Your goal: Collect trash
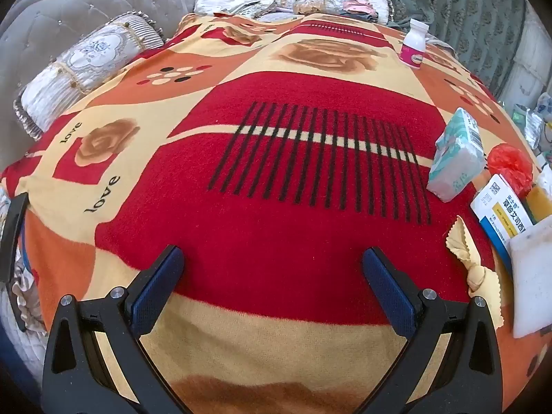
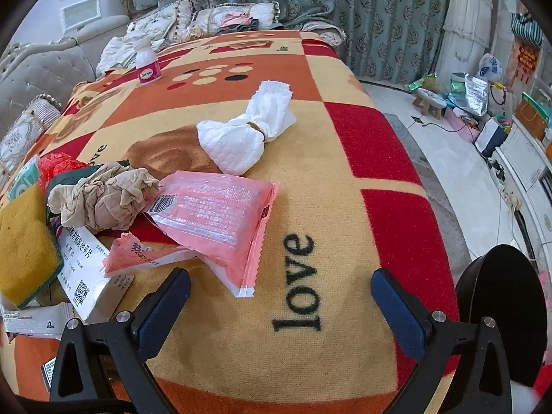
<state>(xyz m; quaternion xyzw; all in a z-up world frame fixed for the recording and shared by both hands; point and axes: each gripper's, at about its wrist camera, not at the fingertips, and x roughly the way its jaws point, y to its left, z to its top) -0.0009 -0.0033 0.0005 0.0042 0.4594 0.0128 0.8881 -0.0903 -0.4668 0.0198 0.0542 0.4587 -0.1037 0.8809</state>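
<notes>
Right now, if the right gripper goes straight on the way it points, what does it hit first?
Probably bare blanket: the open right gripper points down at the "love" lettering, nothing between. The pink packet lies just left of that line; depth is unclear.

I see trash scattered on a bed w/ a red, orange and cream blanket (image 2: pixel 331 186). A white quilted wipe (image 2: pixel 246 134), cinched at its middle by a band, lies alone near the centre. Closer to me, a flat pink plastic packet (image 2: pixel 220 220) w/ a barcode lies tilted, one end torn open. Its upper left corner touches a crumpled beige wad (image 2: pixel 103 203). Left of that, a yellow sponge (image 2: pixel 24 245) w/ a green underside rests partly on a white printed box (image 2: pixel 86 272). Behind them sits a bunched red plastic bag (image 2: pixel 57 165). Far back, a white bottle (image 2: pixel 146 62) w/ a pink label stands upright, well apart.
</notes>
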